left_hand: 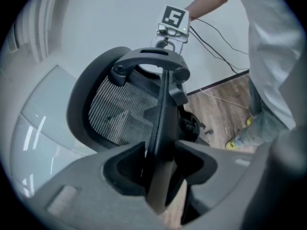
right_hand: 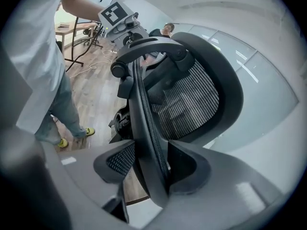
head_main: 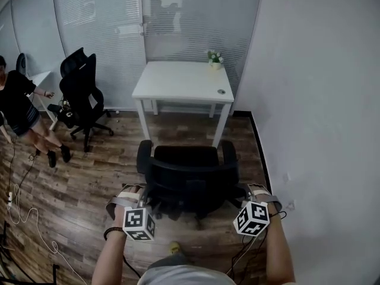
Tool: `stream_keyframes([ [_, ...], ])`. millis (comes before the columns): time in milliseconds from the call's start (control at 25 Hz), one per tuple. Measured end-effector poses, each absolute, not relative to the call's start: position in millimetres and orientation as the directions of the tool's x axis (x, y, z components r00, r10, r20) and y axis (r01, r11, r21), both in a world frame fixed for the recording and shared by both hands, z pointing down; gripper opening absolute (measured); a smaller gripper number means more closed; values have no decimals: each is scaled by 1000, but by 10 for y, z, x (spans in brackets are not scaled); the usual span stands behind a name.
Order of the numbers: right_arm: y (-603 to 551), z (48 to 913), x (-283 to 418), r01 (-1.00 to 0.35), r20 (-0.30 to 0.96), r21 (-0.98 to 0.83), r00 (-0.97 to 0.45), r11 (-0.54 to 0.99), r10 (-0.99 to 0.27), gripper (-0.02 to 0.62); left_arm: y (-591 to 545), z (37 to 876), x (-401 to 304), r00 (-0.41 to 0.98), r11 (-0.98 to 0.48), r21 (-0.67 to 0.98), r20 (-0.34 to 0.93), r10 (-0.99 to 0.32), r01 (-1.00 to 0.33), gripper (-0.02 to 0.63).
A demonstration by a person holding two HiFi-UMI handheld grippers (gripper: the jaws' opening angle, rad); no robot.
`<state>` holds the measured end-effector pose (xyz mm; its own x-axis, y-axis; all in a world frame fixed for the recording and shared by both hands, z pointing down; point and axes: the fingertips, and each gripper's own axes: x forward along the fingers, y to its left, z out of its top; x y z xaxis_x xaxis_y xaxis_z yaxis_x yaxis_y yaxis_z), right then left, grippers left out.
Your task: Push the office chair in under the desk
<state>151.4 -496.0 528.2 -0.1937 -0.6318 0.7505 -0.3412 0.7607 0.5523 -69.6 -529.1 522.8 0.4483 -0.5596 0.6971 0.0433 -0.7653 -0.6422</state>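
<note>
The left gripper (head_main: 141, 193) and right gripper (head_main: 248, 193) are each clamping their jaws on the office chair (head_main: 189, 177) by its backrest rim. It's sitting just short of the tabletop (head_main: 181, 82), facing it. Mid-push, I'd judge. Next up: driving it straight in between the legs.

We find no readable text, brand, number or sign anywhere. We see only coded black-and-white square markers, without letters: on the left cube (head_main: 139, 223) of the left hand-held gripper (left_hand: 163, 169) and the right cube (head_main: 252, 218) of the right hand-held gripper (right_hand: 151, 169).
</note>
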Motion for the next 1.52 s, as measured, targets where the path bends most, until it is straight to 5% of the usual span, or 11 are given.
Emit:
stream_keyframes([
  [1520,-8530,5201,1335,-345,721,579,-205,738,-662,201,-9044,5206,-840,410,-739,-672,685,-602,39,215],
])
